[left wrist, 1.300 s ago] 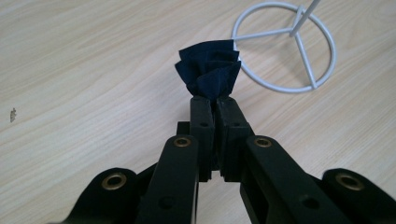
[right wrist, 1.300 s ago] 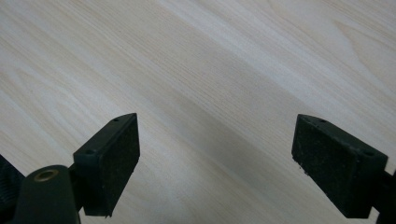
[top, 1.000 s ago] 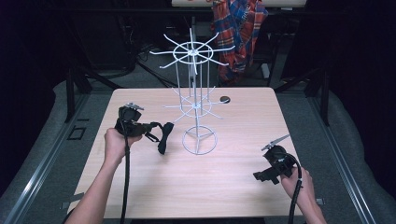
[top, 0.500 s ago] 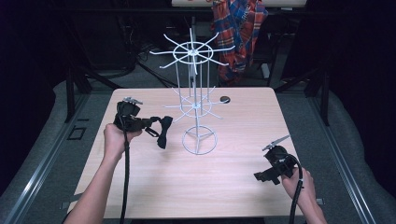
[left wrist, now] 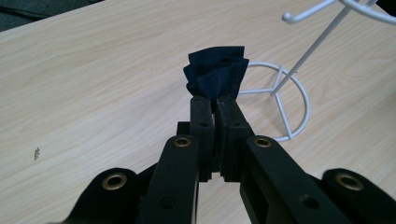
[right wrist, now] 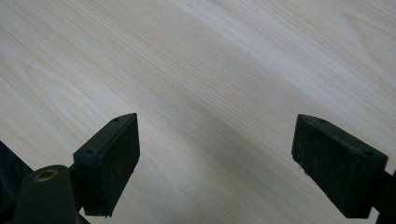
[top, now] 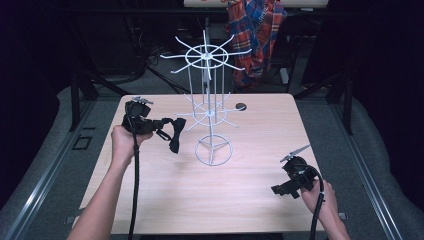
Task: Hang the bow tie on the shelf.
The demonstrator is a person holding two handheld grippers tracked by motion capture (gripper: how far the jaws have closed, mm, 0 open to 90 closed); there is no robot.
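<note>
Landmark: white wire rack, standing mid-table, ring base flat on the wood.

Left gripper: just left of rack, raised off the table, level with the lower ring of hooks. Jaws pressed together on a dark navy bow tie. Pleated end of tie fanning out past the jaw tips in left gripper view, rack base right behind it. In high view the tie hanging from the jaws, one end drooping down toward the table, close to the nearest lower hook but apart from it. Left hand wrapped round the gripper body, cable trailing back along the forearm.

Right gripper: well apart from rack, near the table's front right corner, low over the wood. Jaws spread wide, nothing between them; bare wood grain between the pads in right gripper view. Right hand behind it at the table edge.

Also: small dark round thing on the table just right of rack, at the far edge; cannot tell what. Plaid shirt hanging behind rack, off the table. Upper ring of rack hooks bare.
</note>
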